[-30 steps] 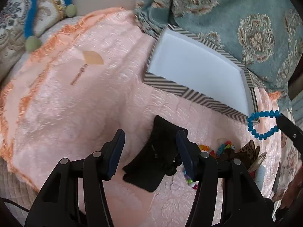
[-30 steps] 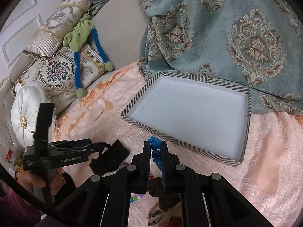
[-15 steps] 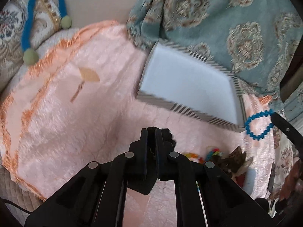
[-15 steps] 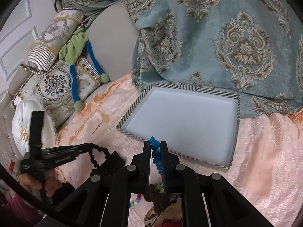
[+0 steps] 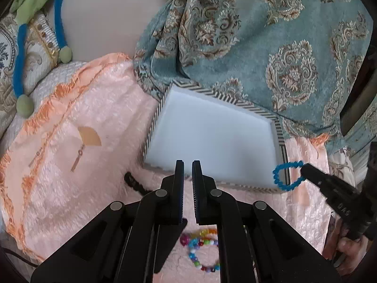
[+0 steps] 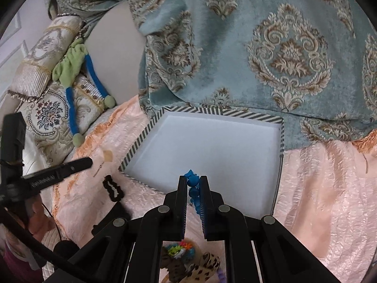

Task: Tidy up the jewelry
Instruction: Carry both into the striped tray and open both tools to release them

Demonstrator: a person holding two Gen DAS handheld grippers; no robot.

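Observation:
A white tray with a striped rim (image 5: pixel 279 132) (image 6: pixel 135 149) lies on the pink bedspread. My right gripper (image 6: pixel 193 180) is shut on a blue bead bracelet (image 6: pixel 194 186), held above the tray's near edge; the bracelet also shows in the left wrist view (image 5: pixel 286 175). My left gripper (image 5: pixel 187 165) is shut and looks empty, raised before the tray. A black scrunchie-like band (image 6: pixel 112 187) (image 5: pixel 134 182) lies on the bedspread below it. A multicoloured bead bracelet (image 5: pixel 200 247) lies near me.
A teal patterned blanket (image 5: pixel 271 47) is heaped behind the tray. Ornate pillows and a green-and-blue plush (image 6: pixel 70 70) lie at the left. More jewelry and a leopard-print item (image 6: pixel 205 266) sit under my right gripper. A fan print (image 5: pixel 88 138) marks the bedspread.
My left gripper closed on the black band, lifted it, then the band ended up lying on the bedspread. My right gripper moved forward over the tray's edge with the blue bracelet.

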